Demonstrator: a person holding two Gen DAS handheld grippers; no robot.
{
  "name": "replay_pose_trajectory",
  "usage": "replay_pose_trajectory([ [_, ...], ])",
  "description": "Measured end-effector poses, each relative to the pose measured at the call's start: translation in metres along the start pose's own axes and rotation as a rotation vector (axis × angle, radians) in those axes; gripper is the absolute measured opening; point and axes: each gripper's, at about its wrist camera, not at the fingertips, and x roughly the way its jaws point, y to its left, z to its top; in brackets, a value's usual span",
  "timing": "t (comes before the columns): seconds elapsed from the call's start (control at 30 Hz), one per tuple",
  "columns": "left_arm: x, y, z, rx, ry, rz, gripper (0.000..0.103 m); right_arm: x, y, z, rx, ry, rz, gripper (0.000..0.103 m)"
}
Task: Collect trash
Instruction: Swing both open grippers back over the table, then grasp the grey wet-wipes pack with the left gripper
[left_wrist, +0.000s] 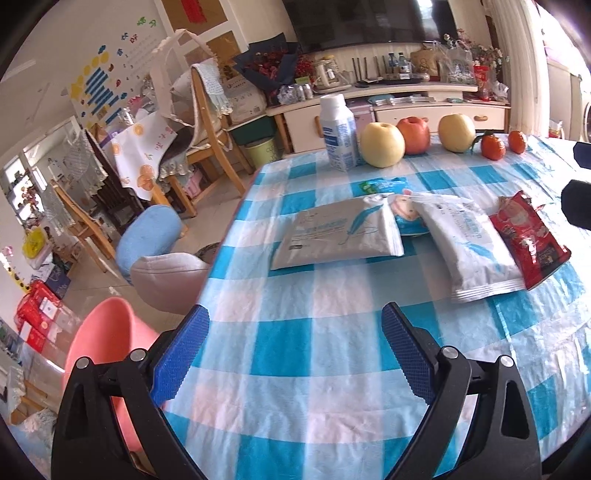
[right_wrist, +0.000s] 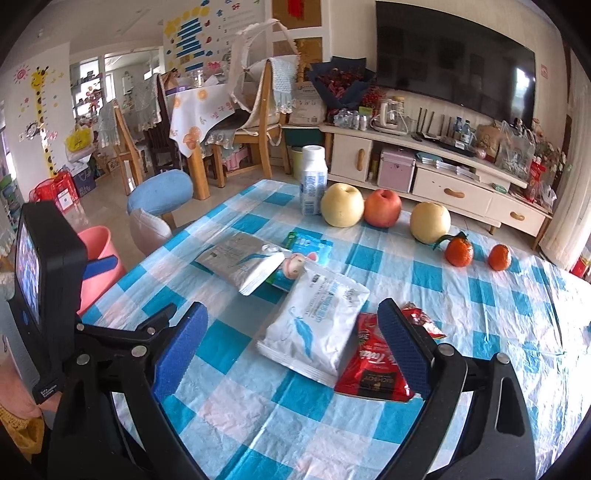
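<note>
Wrappers lie on the blue-and-white checked table (left_wrist: 295, 350): a flat white packet (left_wrist: 338, 236) (right_wrist: 240, 264), a second white packet (left_wrist: 469, 243) (right_wrist: 314, 321), a red snack wrapper (left_wrist: 528, 240) (right_wrist: 373, 369), a blue cartoon wrapper (left_wrist: 406, 218) (right_wrist: 291, 271) and a teal wrapper (left_wrist: 380, 184) (right_wrist: 306, 243). My left gripper (left_wrist: 295, 321) is open and empty, hovering short of the packets. My right gripper (right_wrist: 291, 317) is open and empty, with the second white packet and red wrapper between its blue fingers (right_wrist: 402, 347). A pink bin (left_wrist: 107, 332) (right_wrist: 98, 258) stands left of the table.
At the table's far edge stand a white bottle (left_wrist: 338, 133) (right_wrist: 313, 181), two yellow pears (right_wrist: 341, 205), a red apple (right_wrist: 382, 208) and two tangerines (right_wrist: 459, 251). A blue stool (right_wrist: 162, 192), chairs and a TV cabinet (right_wrist: 443, 184) lie beyond.
</note>
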Motion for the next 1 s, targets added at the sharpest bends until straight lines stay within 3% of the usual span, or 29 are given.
replay_pose_trajectory([
  [0.2,0.015,-0.009,0.017,-0.007,-0.013,-0.123,0.093,0.005,-0.047,0.004,0.098,0.029,-0.059,0.094],
  [0.3,0.032,-0.004,0.028,-0.086,0.030,-0.204,0.093,0.011,-0.073,0.002,0.155,0.061,-0.101,0.094],
  [0.47,0.061,0.021,0.028,-0.425,0.132,-0.376,0.093,0.032,-0.112,-0.011,0.235,0.166,-0.181,0.094],
  [0.6,0.085,0.033,0.023,-0.689,0.198,-0.450,0.093,0.050,-0.127,-0.025,0.272,0.249,-0.191,0.094],
  [0.77,0.109,0.036,0.025,-0.886,0.269,-0.491,0.093,0.053,-0.120,-0.027,0.257,0.268,-0.154,0.094],
  [1.0,0.144,0.028,0.045,-0.976,0.372,-0.420,0.093,0.046,-0.108,-0.021,0.208,0.247,-0.133,0.094],
])
